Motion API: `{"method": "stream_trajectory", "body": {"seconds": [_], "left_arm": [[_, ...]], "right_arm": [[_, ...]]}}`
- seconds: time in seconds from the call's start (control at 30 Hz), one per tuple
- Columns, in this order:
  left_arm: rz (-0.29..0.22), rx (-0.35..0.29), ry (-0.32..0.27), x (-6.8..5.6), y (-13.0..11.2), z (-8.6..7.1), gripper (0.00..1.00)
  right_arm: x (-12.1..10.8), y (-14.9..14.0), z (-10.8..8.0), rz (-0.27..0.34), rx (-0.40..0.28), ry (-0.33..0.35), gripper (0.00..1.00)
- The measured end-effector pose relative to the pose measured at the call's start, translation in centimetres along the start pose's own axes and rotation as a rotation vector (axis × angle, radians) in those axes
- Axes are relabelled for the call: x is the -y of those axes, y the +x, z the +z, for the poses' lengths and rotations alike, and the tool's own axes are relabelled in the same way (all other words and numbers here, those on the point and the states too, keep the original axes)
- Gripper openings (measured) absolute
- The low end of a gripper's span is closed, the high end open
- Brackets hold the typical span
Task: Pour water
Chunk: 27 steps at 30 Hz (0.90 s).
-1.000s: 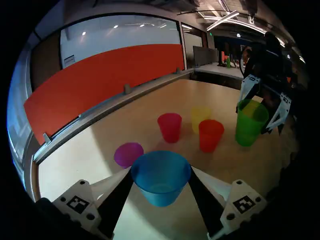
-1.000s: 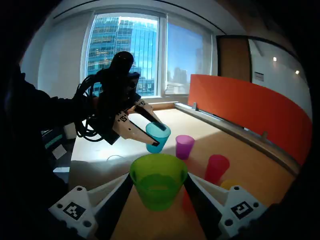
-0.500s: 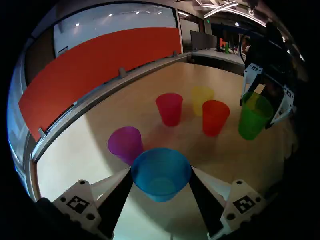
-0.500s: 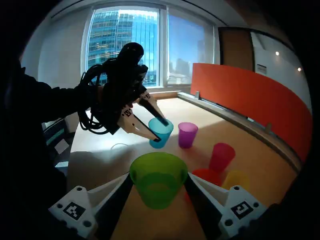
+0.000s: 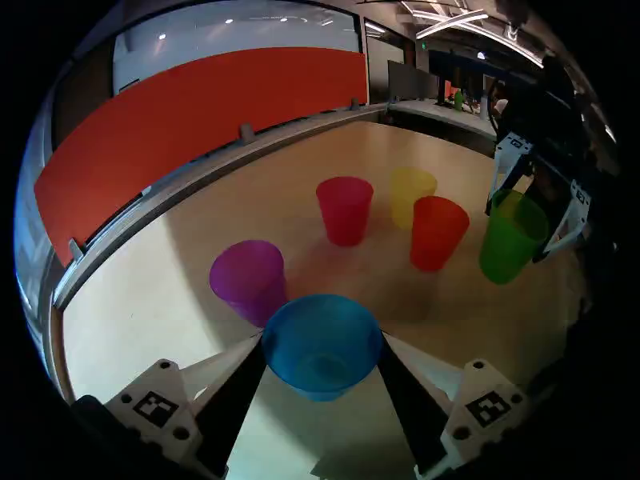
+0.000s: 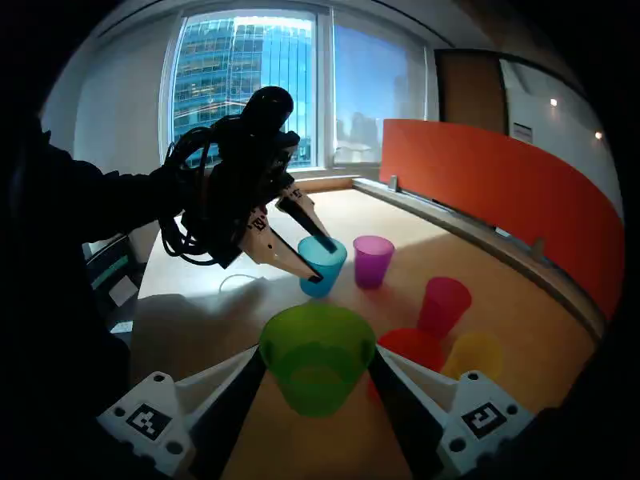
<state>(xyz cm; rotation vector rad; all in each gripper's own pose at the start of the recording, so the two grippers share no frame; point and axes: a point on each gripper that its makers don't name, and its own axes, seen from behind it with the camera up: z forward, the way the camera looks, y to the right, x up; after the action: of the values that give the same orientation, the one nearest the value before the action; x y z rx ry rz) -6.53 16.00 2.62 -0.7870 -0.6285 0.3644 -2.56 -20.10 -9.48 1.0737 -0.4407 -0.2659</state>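
Blue plastic identifies the blue cup [image 5: 322,366], clamped between both fingers of the left gripper [image 5: 322,346]. In the left gripper view its open mouth faces the camera. The right gripper view shows the same cup with its long axis close to vertical, mouth up, base low over the wooden table [image 5: 152,304]; contact with the table cannot be determined.

The right gripper [image 6: 318,356] is closed on the green cup [image 6: 318,388], one finger on each side wall. In the left gripper view this cup stands at the far right with its mouth up and its long axis leaning slightly.

Markings: each finger carries a black-and-white square marker [image 5: 154,406] with a coded pattern and no letters. A small white sign [image 6: 522,132] on the far wall is too small to read.

Four more cups stand upright on the table, mouths up:
- purple cup [image 5: 248,278], just beyond the blue cup
- pink cup [image 5: 345,210], farther back
- yellow cup [image 5: 412,192], behind the orange cup
- orange cup [image 5: 438,232], between the pink cup and the green cup

An orange panel [image 5: 184,112] runs along the far table edge
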Motion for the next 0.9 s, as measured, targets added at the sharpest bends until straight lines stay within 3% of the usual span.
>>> {"method": "stream_trajectory", "body": {"seconds": [0.9], "left_arm": [[-0.053, 0.021, 0.004, 0.8, -1.8, 0.9, 0.90]], "right_arm": [[0.0, 0.0, 0.3, 0.011, 0.004, -0.007, 0.90]]}}
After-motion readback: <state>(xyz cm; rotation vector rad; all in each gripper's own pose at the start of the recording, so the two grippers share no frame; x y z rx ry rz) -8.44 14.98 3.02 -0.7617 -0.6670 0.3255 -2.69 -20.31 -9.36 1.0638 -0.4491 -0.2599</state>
